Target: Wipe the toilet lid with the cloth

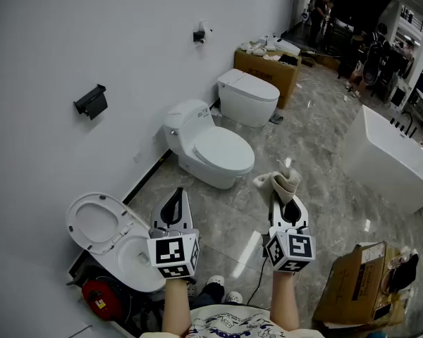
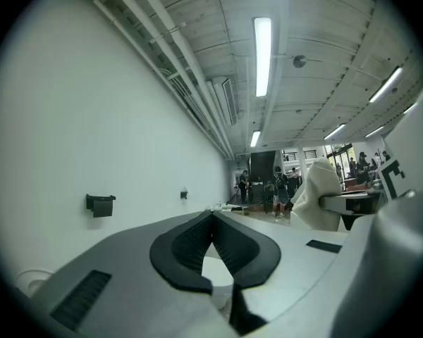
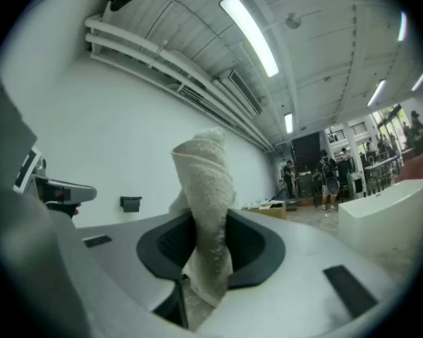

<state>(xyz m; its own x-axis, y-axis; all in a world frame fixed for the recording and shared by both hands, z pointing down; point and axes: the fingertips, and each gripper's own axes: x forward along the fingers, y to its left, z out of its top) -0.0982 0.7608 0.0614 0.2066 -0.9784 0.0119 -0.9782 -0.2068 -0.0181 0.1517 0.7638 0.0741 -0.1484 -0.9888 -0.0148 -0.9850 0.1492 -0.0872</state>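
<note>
The white wall [image 1: 70, 34] runs along your left, and three toilets stand in a row against its foot. The marble floor [image 1: 317, 153] lies bare in a wide strip between that row and the white bathtub [image 1: 391, 164] at your right, whose long edge slants toward you.

The far toilet [image 1: 248, 94] sits just beside a cardboard box [image 1: 266, 67]. The middle toilet [image 1: 197, 143] is ahead of your grippers and its closed lid [image 1: 223, 150] faces up with nothing on it. Its front rim is apart from both jaw tips, with open floor between. The near toilet [image 1: 137, 259] is at your lower left, lid and seat [image 1: 95, 220] tipped up against the wall. A red object [image 1: 99, 296] lies at its base. A second cardboard box [image 1: 352, 284] stands at your lower right.

Your right gripper [image 1: 287, 204] is clamped on the cloth [image 1: 282, 180]. In the right gripper view the cloth [image 3: 206, 189] stands up as a rolled fold between the pads of that gripper [image 3: 206, 231], its end hanging below them. It is in the air, right of the closed lid and not touching it.

Your left gripper [image 1: 175, 201] hovers beside the near toilet's bowl. In its own view the left gripper [image 2: 213, 220] has its pad tips together and holds nothing.

A black paper holder [image 1: 92, 101] is mounted on the wall.
</note>
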